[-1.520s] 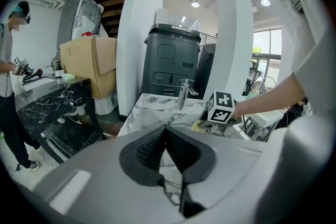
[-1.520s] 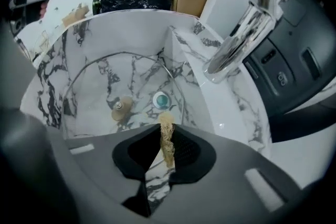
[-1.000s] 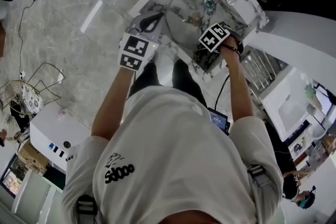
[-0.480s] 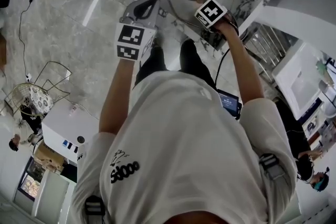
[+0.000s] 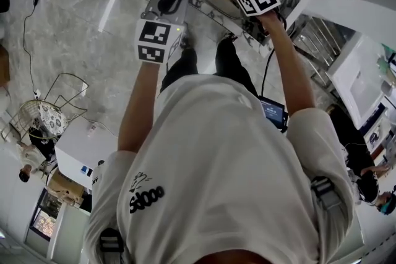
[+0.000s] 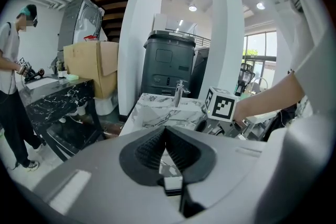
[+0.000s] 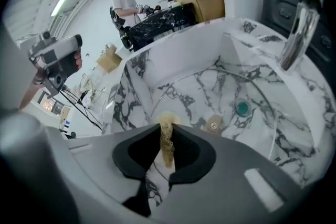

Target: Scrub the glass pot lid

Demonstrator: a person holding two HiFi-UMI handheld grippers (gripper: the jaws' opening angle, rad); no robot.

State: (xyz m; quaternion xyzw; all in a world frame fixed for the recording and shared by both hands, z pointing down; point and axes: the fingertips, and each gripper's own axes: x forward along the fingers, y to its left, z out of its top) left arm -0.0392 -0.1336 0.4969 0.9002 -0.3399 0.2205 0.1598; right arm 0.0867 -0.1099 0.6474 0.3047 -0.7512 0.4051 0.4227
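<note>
Scrubbing stage: the scrub looks to be at or just short of its working stroke, judging by the loaded tool reaching into the basin over the lid.

Glass pot lid: the glass pot lid (image 7: 239, 89) lies inside the marble sink (image 7: 173, 60), at the top centre of the head view. Its knob (image 7: 213, 124) faces up, just beside the green drain plug (image 7: 242, 108) seen through the glass. The tap (image 7: 296, 23) stands behind it at the upper right of the right gripper view.

Right tool: the right tool (image 7: 167, 139) is clenched on a yellowish sponge (image 7: 167, 136). The sponge is pinched edge-on, with its frayed tip standing out past the jaws toward the near rim of the lid. Whether the tip presses on the glass or hangs just above it cannot be told.

Left tool: the left tool (image 6: 165, 141) has its jaws drawn together at the tips with nothing between them; only marble shows through the slit below. In the head view it hangs in the air at the sink's left edge, upper centre-left of the frame, apart from the lid.

Next move: this probably calls for pushing the sponge tip down onto the glass and working it in strokes across the surface and round the knob.

Steadying: the lid has nothing holding it, so it may skate on the marble. The empty left tool could brace or grip the rim.
</note>
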